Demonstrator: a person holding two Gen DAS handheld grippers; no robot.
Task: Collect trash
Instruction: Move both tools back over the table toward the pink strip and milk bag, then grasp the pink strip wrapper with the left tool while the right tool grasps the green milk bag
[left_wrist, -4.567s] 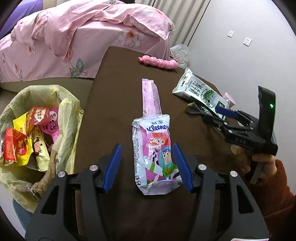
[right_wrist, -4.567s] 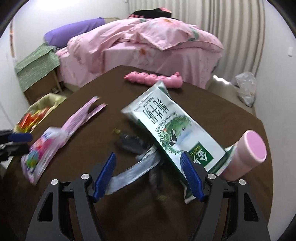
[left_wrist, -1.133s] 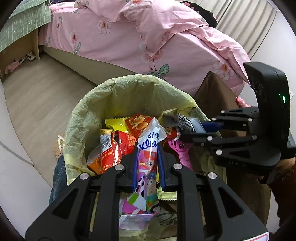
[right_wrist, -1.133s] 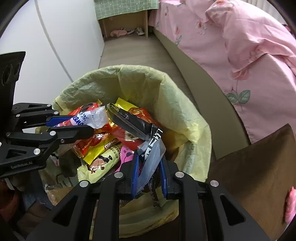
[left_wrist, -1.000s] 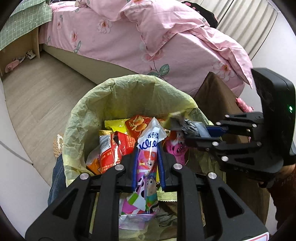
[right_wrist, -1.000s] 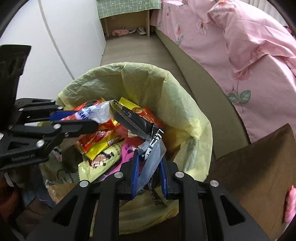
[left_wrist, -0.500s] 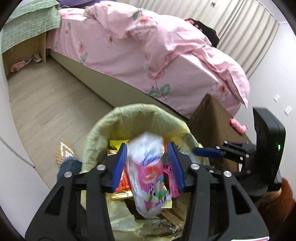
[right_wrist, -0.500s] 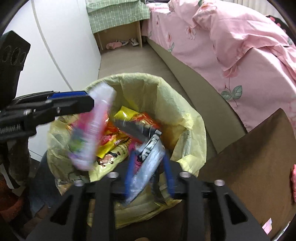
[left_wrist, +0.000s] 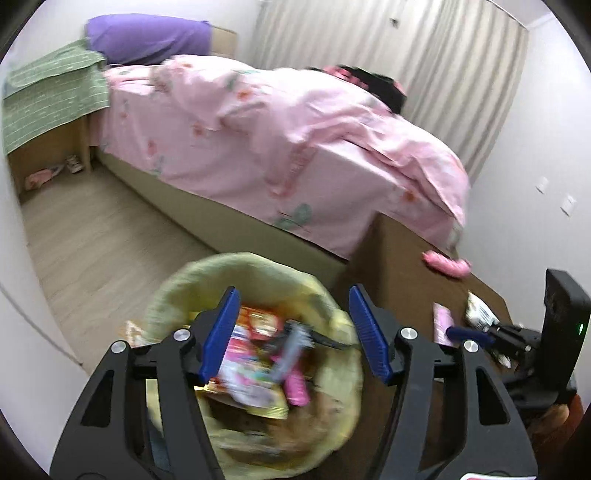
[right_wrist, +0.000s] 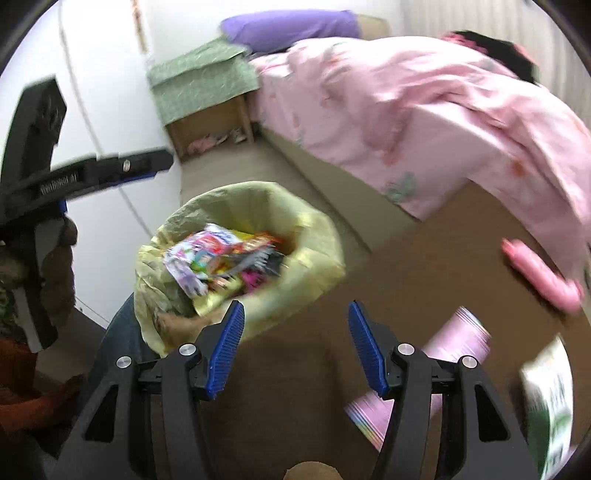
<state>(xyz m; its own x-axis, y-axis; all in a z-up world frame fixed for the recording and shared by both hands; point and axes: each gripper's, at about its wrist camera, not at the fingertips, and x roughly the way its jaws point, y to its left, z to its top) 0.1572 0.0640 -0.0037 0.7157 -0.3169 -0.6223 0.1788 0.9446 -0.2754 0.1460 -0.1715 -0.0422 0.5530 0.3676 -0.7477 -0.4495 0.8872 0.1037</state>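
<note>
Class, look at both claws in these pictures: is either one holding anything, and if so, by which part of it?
Nothing is held. The left claw and the right claw have just been opening and both stand open and empty; the wrappers lie in the bin.

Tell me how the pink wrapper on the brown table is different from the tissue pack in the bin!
The pink wrapper lies flat on the brown table, while the tissue pack rests on the heap inside the yellow-lined bin. The pink wrapper is a long plain strip; the tissue pack is wider, white with colourful cartoon print. The pink wrapper is not yet collected; the tissue pack already is. Both are soft, flat plastic packaging.
</note>
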